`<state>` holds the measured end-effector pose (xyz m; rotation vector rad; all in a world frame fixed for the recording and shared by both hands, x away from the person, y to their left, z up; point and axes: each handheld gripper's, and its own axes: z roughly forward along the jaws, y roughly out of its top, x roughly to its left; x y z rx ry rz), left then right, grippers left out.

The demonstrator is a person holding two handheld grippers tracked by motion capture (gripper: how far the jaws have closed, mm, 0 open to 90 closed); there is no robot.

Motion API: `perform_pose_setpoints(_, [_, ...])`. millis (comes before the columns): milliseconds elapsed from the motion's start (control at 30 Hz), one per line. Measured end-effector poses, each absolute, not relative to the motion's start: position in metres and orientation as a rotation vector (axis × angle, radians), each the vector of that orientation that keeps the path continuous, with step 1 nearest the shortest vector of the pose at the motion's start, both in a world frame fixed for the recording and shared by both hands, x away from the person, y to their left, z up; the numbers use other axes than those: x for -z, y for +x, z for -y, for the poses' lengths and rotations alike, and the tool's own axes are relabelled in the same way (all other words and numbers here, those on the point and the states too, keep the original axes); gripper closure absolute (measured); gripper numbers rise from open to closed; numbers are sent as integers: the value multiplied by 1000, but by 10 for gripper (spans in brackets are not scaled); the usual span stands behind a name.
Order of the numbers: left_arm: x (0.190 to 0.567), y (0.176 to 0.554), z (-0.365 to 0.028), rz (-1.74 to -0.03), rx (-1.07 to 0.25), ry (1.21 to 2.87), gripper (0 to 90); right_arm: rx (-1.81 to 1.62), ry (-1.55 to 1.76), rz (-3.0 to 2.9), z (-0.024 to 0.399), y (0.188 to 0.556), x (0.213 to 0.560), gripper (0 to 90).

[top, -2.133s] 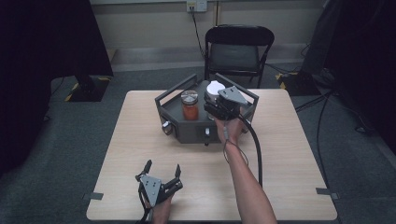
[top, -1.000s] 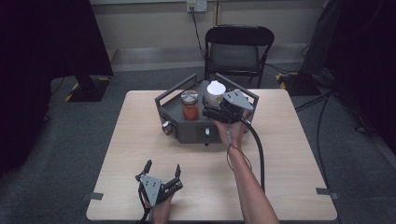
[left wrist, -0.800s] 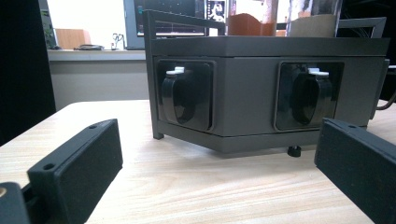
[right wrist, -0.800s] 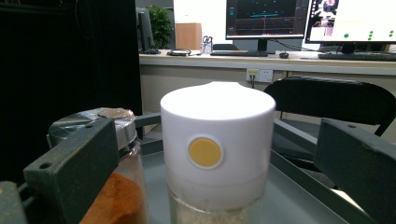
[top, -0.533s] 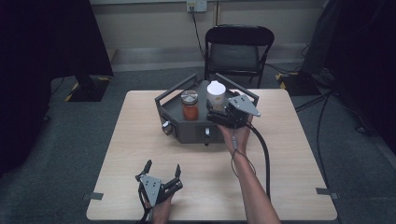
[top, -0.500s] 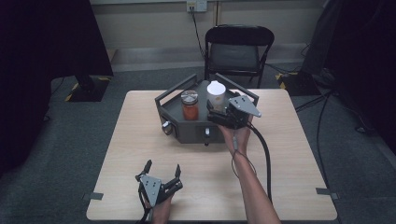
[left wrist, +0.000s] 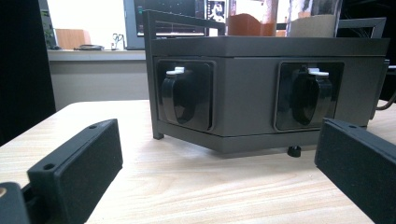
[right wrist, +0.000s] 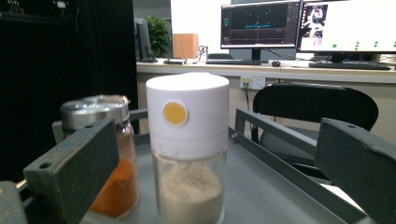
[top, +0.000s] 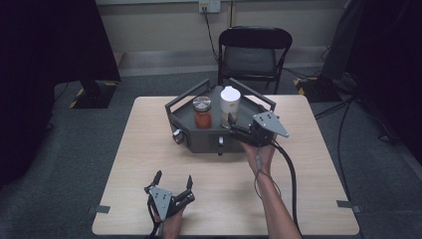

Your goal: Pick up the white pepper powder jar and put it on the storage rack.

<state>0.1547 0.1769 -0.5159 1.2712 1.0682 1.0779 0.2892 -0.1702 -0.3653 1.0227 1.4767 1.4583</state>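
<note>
White-capped glass jar of pale powder (top: 230, 105) stands on the dark grey metal rack (top: 199, 142) at the far middle of the light wooden table (top: 308, 164), beside a steel-lidded jar of orange spice (top: 202, 111); the right gripper (top: 239, 130) sits just before it, jaws spread, while the left gripper (top: 173, 183) rests released near the table's front edge. Its own camera faces the rack's two black sockets (left wrist: 186, 95). From the right gripper's camera the jar (right wrist: 189, 149) stands ungrasped between parted jaws, apparently set down, a black folding chair (right wrist: 317, 109) and office monitors (right wrist: 259, 23) behind.

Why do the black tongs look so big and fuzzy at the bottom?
In the right gripper view the camera sits right behind the tongs, so they loom large and soft, while the white-capped jar is sharp. In the left gripper view the tongs also blur, and the window glares white.
</note>
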Motion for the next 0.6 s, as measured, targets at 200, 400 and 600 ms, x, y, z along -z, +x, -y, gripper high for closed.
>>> perform_pose_setpoints(200, [516,155,-177,-1067,-1079,1272,3,-1475,995,-1479,175,280,366,0])
perform_pose_setpoints(400, [516,155,-177,-1068,-1079,1273,3,-1490,970,-1455,176,268,373,0])
perform_pose_setpoints(600, [516,155,-177,-1067,-1079,1271,3,-1463,971,-1448,177,255,382,0])
